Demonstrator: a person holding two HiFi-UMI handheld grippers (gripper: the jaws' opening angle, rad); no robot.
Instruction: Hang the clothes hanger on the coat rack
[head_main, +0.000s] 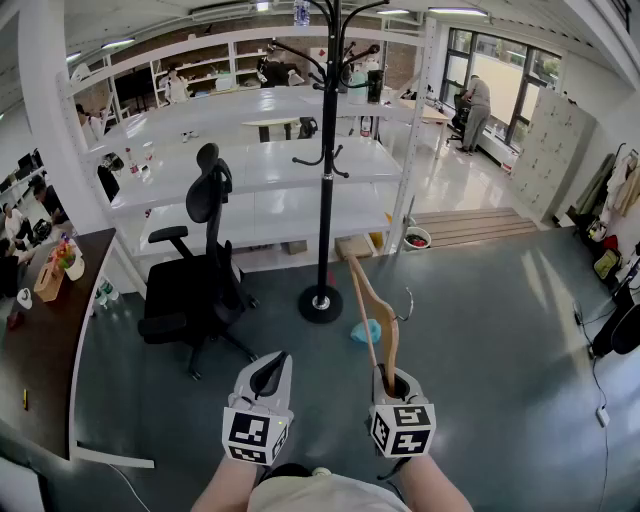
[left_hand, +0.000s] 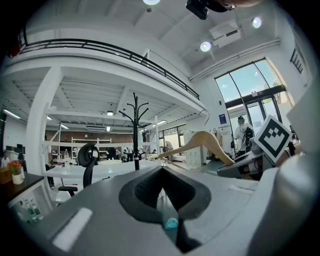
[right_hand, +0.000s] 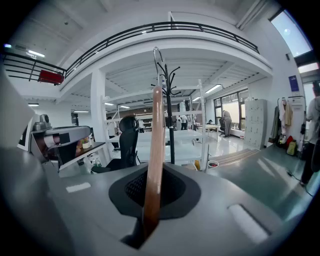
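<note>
Step in hand: carrying the hanger (head_main: 374, 312) toward the coat rack (head_main: 327, 190), approach only, nothing hung yet. The right gripper (head_main: 393, 384) is clamped tight on the end of one wooden arm, so the hanger stands up and leans fwd from the jaws, with its metal hook out at the far end. The left gripper (head_main: 268, 374) is beside it, jaws together, nothing between them, not touching the hanger. The rack stands on the floor ahead, well apart from both grippers, w/ an office chair (head_main: 195, 275) to its left.

Next move, as I judge it: close the gap to the rack, lift the right gripper and turn the hanger so the hook's open side faces a peg, then lower it on. The mid-pole pegs look the easier reach, the top ones are high. Since the grip is on an arm end, not near the hook, the hook prob. swings wide, so go slow. The left gripper could steady the other arm.

Containers: a bowl (head_main: 417, 238) on the floor by the shelving, smth reddish inside, can't tell what. On the table (head_main: 40, 350) at left are a wooden box (head_main: 47, 281) and a pot w/ flowers (head_main: 70, 264). The box contents aren't readable.
</note>
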